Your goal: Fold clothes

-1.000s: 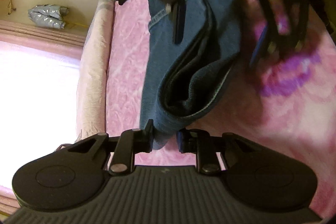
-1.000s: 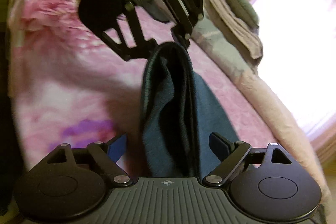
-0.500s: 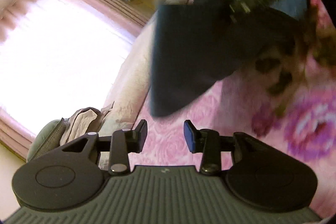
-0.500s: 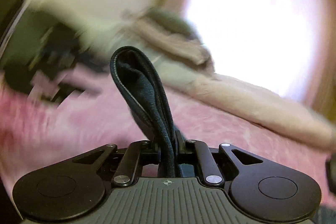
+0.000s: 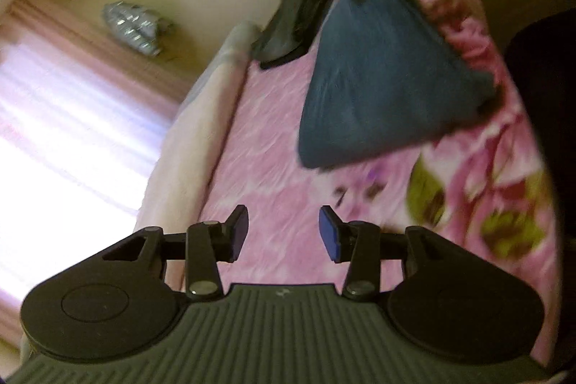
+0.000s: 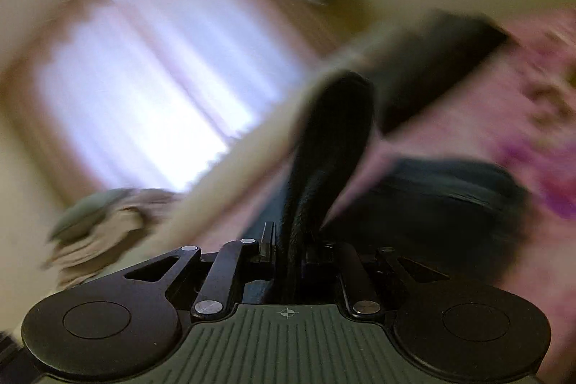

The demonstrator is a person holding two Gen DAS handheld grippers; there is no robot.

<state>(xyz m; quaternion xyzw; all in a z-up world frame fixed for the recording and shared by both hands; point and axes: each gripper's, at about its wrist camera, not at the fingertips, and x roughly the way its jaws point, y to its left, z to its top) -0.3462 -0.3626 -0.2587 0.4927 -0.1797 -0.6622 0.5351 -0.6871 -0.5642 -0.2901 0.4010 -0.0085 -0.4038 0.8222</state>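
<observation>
From our left gripper, whose empty jaws are opening, we see the folded jeans hanging over the pink bed near its far edge. Our right gripper view, blurred, alone shows jaws clenched on the denim fold.

The left gripper has a dark grey ribbed housing flanked by two round black discs, each with a faint inset circle. Black link bars pinned with silver screws carry two fingers with blue pads. The right gripper is built the same way: ribbed grey body with a small crosshair mark at its front edge, black round discs, triangular cut-outs in the linkage plates, and silver rivets at the pivots.
</observation>
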